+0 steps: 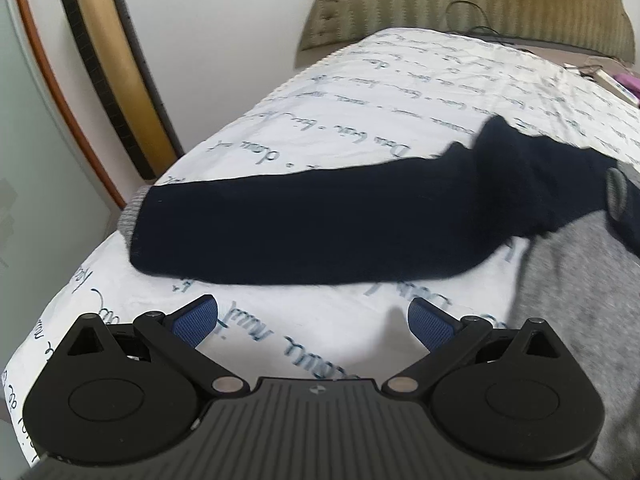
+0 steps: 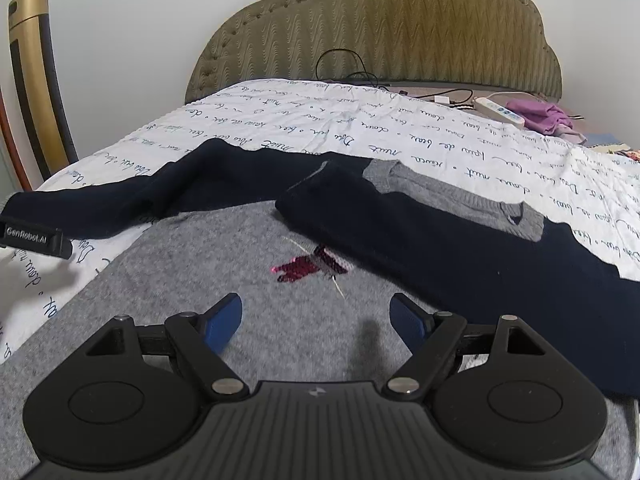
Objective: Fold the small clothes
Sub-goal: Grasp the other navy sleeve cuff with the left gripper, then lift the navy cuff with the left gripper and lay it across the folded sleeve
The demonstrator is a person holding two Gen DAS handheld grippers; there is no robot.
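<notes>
Grey and dark blue, the little sweater [image 2: 224,280] is lying flat on the white bedsheet [image 2: 400,132] with writing on it; one dark sleeve [image 1: 304,228] is stretching out sideways. The left gripper [image 1: 313,322] is hanging over the sheet with its jaws wide apart, holding nothing; the right gripper [image 2: 316,320] is hanging over the grey front, jaws apart and empty too.

Left gripper [image 1: 313,322] tilted downward, jaws spread wide, nothing between the blue pads. Right gripper [image 2: 316,320] likewise agape, empty.
</notes>
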